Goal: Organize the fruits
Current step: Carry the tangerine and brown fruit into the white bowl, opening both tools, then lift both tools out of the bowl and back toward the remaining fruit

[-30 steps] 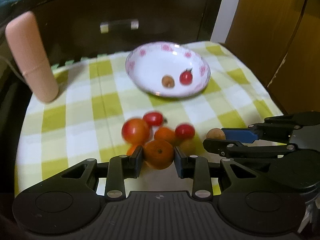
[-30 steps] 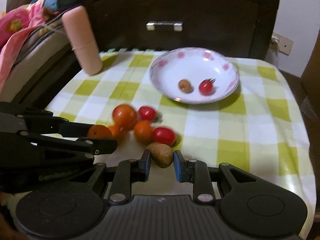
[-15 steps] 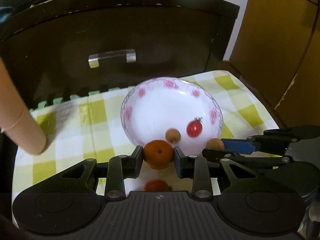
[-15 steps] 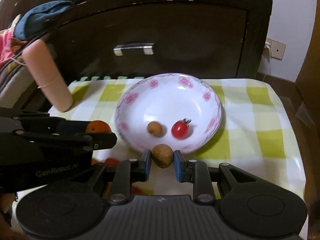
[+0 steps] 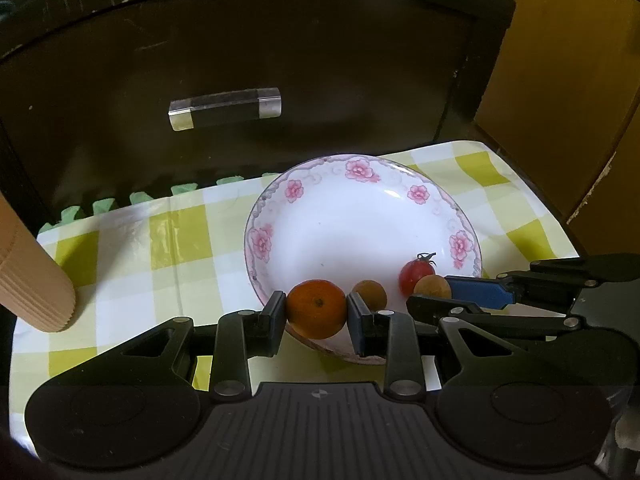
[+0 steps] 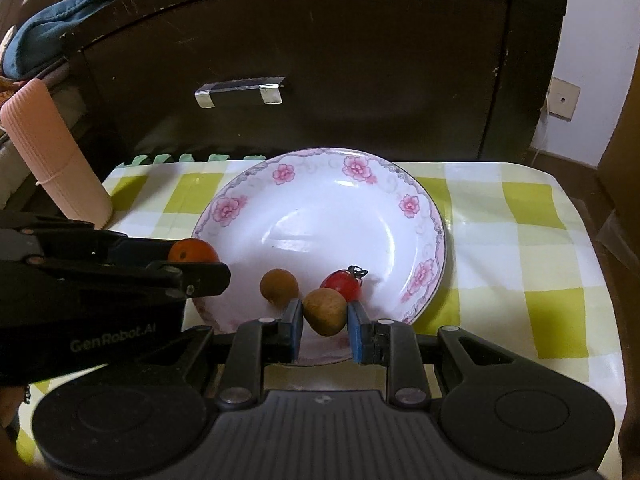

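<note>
White bowl with pink flowers; yellow-green checked tablecloth; orange mandarin.

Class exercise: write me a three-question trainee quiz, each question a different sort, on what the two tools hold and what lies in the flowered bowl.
1. True or false: the left tool grips the orange fruit.
2. Which fruit does the right tool hold? A) red cherry tomato B) brown round fruit C) banana
3. Fill in: ___ loose fruits lie in the flowered bowl.

Key:
1. True.
2. B, the brown round fruit.
3. Two: a red cherry tomato and a small brown fruit.
</note>
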`<state>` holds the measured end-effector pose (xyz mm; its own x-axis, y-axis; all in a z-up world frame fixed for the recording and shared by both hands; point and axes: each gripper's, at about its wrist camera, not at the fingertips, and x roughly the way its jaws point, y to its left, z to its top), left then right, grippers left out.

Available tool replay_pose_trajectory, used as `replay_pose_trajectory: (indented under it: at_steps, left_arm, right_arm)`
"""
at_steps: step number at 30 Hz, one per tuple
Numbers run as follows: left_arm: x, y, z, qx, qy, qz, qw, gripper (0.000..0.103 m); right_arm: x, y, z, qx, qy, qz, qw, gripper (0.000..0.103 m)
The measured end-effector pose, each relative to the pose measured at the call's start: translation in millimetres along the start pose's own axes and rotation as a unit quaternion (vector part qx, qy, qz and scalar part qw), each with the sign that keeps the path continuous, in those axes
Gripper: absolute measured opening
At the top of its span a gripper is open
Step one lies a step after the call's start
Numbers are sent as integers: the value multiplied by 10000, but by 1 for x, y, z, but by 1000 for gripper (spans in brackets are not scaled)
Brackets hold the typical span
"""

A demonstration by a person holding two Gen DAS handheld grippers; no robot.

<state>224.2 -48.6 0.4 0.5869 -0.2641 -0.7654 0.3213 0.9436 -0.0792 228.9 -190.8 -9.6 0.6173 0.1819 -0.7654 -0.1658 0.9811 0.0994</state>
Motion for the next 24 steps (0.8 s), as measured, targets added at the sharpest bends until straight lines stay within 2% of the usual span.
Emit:
replay_pose_trajectory:
  at_steps: [7,16,21,24]
  left_arm:
    - [3,2,1,-66,41,-7,10000,40]
    - [2,4,3,-124,-11,19,9999,53]
    - [-2,3,5,-105,-73,12,9999,55]
    - [-7,2,5,-92,-145,1,9999,59]
  right_arm:
    - [1,1,2,-86,-99,-28,9999,25]
    - [2,-3,3,0,-93,-119,9999,26]
    - [-1,-4,1,21,-142,-168,9998,28]
    - [-5,-4,1,35,-221,-215,9995,28]
